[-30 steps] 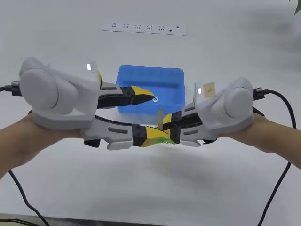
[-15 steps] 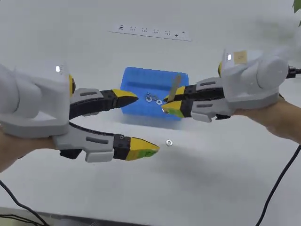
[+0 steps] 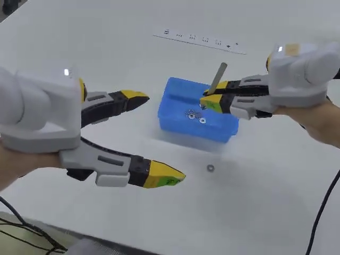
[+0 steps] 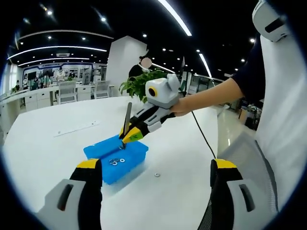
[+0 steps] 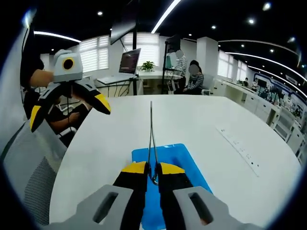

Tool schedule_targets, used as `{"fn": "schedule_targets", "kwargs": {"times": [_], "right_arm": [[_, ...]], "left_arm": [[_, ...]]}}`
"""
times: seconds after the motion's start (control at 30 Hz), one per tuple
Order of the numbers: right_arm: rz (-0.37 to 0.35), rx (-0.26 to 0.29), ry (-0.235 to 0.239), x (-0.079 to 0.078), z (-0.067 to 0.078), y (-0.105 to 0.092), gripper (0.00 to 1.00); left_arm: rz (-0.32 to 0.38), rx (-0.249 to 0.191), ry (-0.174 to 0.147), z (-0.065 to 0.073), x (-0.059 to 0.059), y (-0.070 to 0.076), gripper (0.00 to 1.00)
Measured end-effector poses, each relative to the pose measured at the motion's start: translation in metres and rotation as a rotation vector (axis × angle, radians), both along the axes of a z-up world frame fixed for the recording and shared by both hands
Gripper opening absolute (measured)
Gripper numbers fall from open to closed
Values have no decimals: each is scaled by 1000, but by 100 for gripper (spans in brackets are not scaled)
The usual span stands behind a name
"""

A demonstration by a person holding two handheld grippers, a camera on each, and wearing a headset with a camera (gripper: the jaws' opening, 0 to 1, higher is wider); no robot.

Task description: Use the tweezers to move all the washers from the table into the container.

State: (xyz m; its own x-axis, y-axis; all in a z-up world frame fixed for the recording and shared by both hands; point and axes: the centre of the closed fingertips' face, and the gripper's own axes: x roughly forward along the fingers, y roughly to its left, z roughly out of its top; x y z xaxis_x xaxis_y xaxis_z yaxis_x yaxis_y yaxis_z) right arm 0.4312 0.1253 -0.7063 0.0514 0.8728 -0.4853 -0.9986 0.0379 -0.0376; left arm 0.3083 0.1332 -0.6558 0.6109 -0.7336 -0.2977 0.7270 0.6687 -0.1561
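here right claw (image 3: 208,102) clamps tweezers (image 3: 218,77), lower end hidden; left claw (image 3: 159,135) wide, empty

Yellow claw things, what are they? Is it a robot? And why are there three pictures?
It is not a robot: a person holds a claw-like gripper in each hand. The head view comes from a camera on the person's head. The two round pictures come from cameras riding on the grippers. The left gripper is open and holds nothing. The right gripper is shut on tweezers, over a blue container with washers inside. One washer lies on the white table.
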Motion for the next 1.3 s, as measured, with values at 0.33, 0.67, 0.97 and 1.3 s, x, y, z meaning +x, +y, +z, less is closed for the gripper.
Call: {"fn": "schedule_targets", "kwargs": {"times": [0.33, 0.67, 0.97, 1.3], "right_arm": [[-15, -71, 13, 12, -38, 7, 9], [-10, -90, 33, 13, -45, 5, 10], [-21, -77, 42, 12, -36, 2, 8], [-43, -66, -7, 15, -23, -6, 7]], "left_arm": [[45, -61, 24, 2, 7, 5, 99], [45, -47, 27, 1, 10, 6, 99], [41, -28, 21, 3, 10, 5, 99], [98, -121, 18, 9, 28, 7, 99]]}}
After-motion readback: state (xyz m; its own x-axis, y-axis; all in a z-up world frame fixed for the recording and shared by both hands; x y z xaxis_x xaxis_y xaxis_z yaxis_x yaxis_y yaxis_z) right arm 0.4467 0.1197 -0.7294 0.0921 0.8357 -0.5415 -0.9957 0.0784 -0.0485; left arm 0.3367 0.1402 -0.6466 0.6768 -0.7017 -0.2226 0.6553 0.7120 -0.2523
